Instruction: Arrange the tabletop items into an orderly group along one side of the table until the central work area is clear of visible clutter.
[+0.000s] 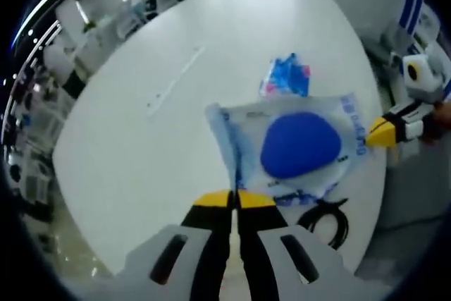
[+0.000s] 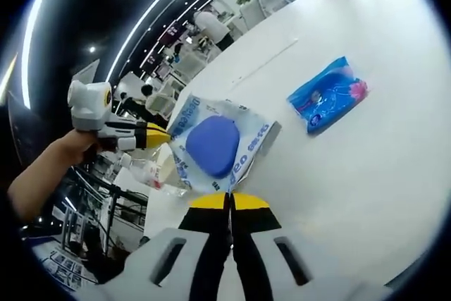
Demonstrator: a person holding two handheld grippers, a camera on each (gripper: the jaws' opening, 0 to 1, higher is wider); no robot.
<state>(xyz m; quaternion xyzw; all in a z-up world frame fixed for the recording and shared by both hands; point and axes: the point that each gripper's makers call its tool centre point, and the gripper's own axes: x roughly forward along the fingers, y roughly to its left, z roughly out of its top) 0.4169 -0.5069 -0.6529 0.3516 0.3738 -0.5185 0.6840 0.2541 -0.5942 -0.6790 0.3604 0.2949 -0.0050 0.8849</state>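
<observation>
Left gripper (image 1: 233,199) and right gripper (image 2: 229,201): 2 units, jaws pinched on opposite edges of clear packet (image 1: 289,147) with blue pad; blue wipes pack (image 2: 328,94) lies apart on white table (image 1: 155,146)

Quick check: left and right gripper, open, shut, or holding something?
Left gripper: shut on the edge of the clear packet with the blue pad.
Right gripper: shut on the opposite edge of the same packet.
</observation>
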